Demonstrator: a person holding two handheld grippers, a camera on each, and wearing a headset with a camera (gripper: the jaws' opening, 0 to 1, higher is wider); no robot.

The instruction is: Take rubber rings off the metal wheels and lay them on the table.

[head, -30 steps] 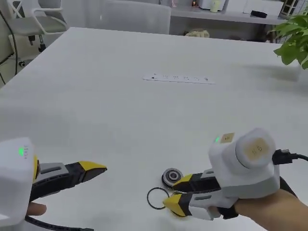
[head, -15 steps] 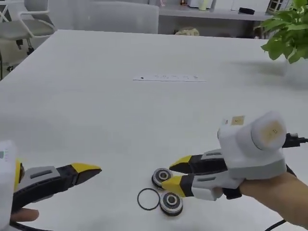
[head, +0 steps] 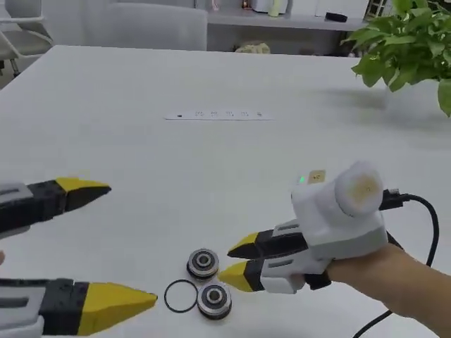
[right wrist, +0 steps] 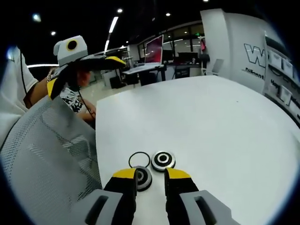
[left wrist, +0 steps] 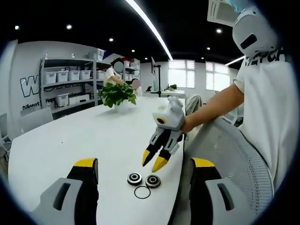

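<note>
Both jaws of my left claw (head: 129, 245) now show at lower left, where only one showed half a second ago; they stand wide apart, holding nothing. My right claw (head: 227, 261), lower centre, has its jaws narrowly apart, tips just right of two metal wheels (head: 203, 263). One black rubber ring (head: 166, 296) lies flat on the white table (head: 211, 162), just left of the nearer wheel (head: 214, 299).

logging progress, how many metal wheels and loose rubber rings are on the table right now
metal wheels: 2
loose rubber rings: 1
total: 3
</note>
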